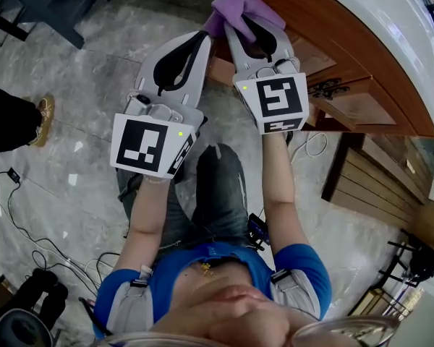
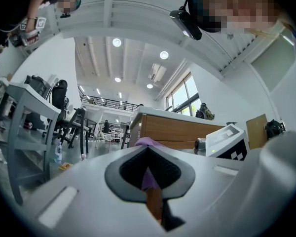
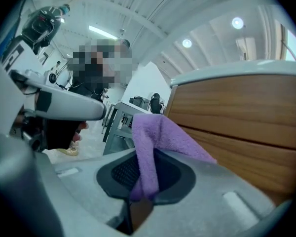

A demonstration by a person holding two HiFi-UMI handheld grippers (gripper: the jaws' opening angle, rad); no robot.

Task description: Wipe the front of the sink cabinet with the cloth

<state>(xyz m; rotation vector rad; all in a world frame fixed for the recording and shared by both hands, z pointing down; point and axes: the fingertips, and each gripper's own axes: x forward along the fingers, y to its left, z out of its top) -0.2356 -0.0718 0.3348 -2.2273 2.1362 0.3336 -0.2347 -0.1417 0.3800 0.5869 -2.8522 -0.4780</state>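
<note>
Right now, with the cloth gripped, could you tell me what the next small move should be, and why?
Probably push the right tool forward to press the purple cloth flat onto the wooden cabinet front. That tool is shut on the cloth, which bunches at the cabinet's corner; contact cannot be told. The left tool is shut, empty.

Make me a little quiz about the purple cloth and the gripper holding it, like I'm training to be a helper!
1. True or false: the cloth is green.
2. What sits between the jaws of the right gripper? A: a sponge. B: the cloth. C: nothing.
3. Fill the gap: the cloth is right up by the brown wooden ____ front.

Key: 1 false, it is purple. 2 B. 3 cabinet.
</note>
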